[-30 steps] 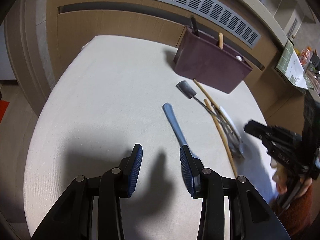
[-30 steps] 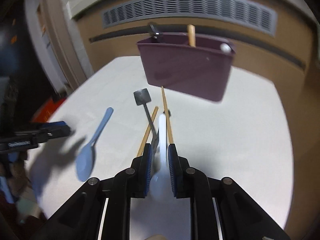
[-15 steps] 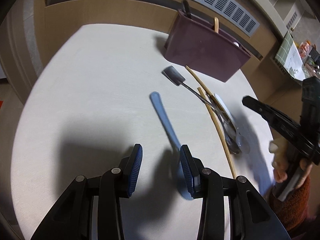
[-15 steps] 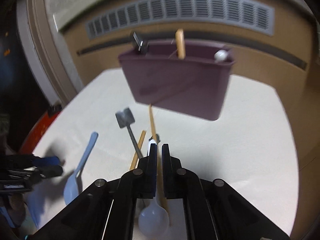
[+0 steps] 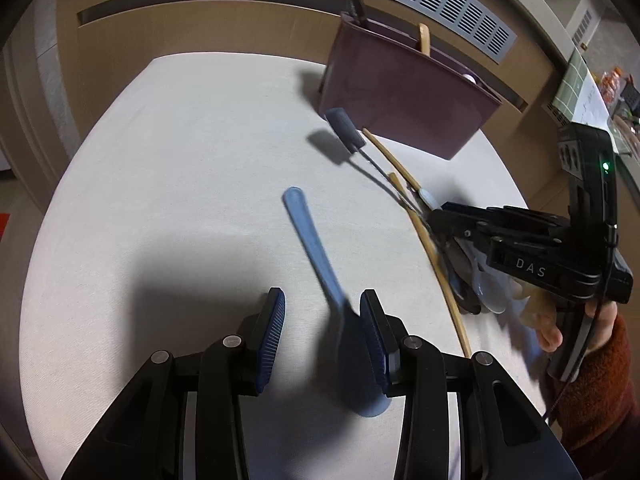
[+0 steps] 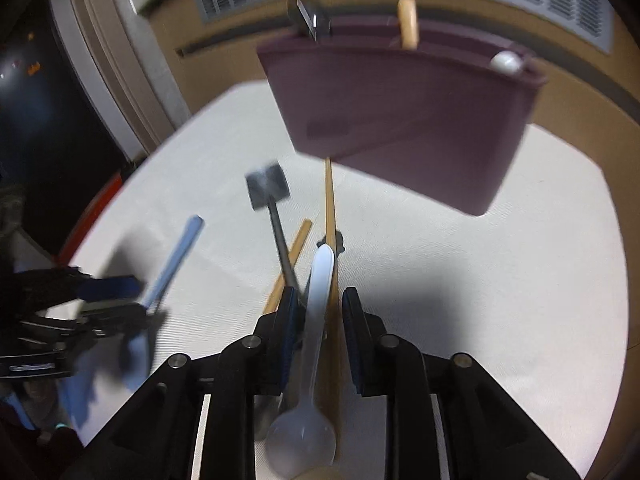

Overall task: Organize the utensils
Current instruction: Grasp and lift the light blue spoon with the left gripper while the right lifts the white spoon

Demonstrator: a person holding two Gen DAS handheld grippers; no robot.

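Left hand-held gripper gapes wide around the blue spoon on the table; right hand-held gripper, part open, straddles the white spoon

spoons: 2 – blue spoon, white spoon
chopsticks: 2 loose
metal utensil: 1
holder: 1, purple, w/ 3 items inside
claws: 2 – left claw, right claw
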